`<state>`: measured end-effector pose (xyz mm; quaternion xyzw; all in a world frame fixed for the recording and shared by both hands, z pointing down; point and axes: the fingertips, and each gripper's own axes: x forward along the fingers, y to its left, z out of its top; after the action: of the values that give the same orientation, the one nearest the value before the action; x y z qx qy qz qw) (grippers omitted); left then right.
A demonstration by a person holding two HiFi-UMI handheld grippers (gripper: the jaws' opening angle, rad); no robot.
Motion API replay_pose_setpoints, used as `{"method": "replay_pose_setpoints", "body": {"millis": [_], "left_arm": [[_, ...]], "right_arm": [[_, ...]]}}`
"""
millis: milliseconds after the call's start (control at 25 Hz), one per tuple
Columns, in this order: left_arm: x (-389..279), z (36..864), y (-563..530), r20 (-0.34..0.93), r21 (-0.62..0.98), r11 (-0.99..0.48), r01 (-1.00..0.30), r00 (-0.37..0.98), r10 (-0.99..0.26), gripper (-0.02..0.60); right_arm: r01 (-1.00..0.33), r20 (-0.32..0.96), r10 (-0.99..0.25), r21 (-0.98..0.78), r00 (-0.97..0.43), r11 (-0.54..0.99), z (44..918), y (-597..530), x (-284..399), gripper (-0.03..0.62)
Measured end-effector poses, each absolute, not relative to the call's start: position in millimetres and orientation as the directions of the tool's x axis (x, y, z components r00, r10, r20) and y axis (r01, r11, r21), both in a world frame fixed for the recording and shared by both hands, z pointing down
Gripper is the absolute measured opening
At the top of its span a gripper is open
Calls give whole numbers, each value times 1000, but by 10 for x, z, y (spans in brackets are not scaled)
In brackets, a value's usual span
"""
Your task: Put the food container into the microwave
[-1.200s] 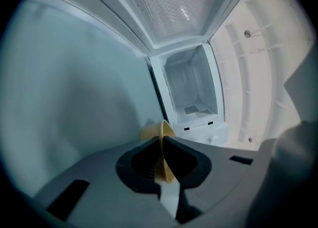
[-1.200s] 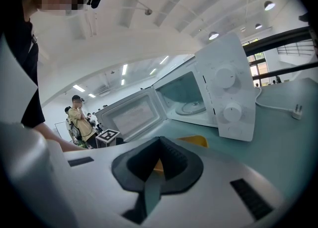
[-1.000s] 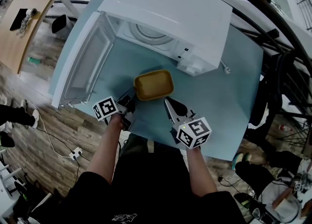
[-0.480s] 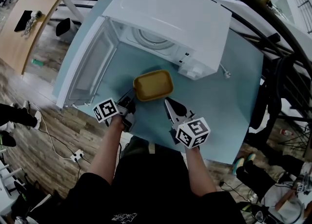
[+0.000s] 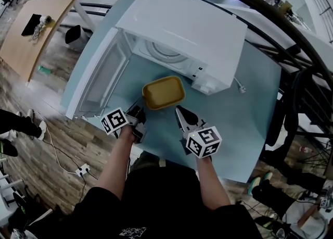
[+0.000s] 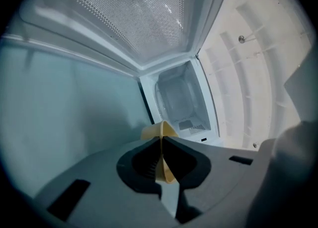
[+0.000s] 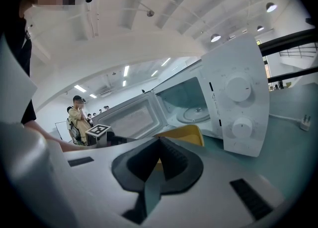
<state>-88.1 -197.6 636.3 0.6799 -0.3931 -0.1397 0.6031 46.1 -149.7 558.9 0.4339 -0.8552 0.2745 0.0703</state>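
While the left gripper (image 5: 139,109) clamps down at the near left corner of the yellow container (image 5: 163,92), the microwave (image 5: 182,24) stands wide open right behind it. Its door (image 5: 99,79) is swung out to the left, and the round glass plate (image 5: 164,51) shows inside the cavity. Look along the left gripper and it's clear: the jaws are clenched on the container's rim, a thin yellow edge squeezed between them. The open cavity lies straight ahead.

Over on the other side, the right gripper (image 5: 179,111) sits at the container's near right corner. Its jaws are pressed together, with the tips just beside the yellow wall. Whether they actually pinch it cannot be told.

The container itself is out on the pale blue bench (image 5: 244,102), just in front of the microwave's opening and not inside it. Whether it rests on the surface or is raised a touch is hard to say. From the right gripper's side, the microwave's control panel with two round dials (image 7: 237,88) faces us, just right of the container.
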Motion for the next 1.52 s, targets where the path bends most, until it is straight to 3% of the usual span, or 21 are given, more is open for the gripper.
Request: {"method": "replay_pose_setpoints", "body": {"millis": [960,1520], "left_arm": [[-984,5982,-2656,249,923,61,-379,471,-846,28],[-851,5928,-2984,235,922,57,-382,439,-867,28]], "right_arm": [[-753,335,-689,-443,-642,486,5527,-1881,374,6],[-742,315,-689,-448,-653,499,5496,-2162,408,6]]}}
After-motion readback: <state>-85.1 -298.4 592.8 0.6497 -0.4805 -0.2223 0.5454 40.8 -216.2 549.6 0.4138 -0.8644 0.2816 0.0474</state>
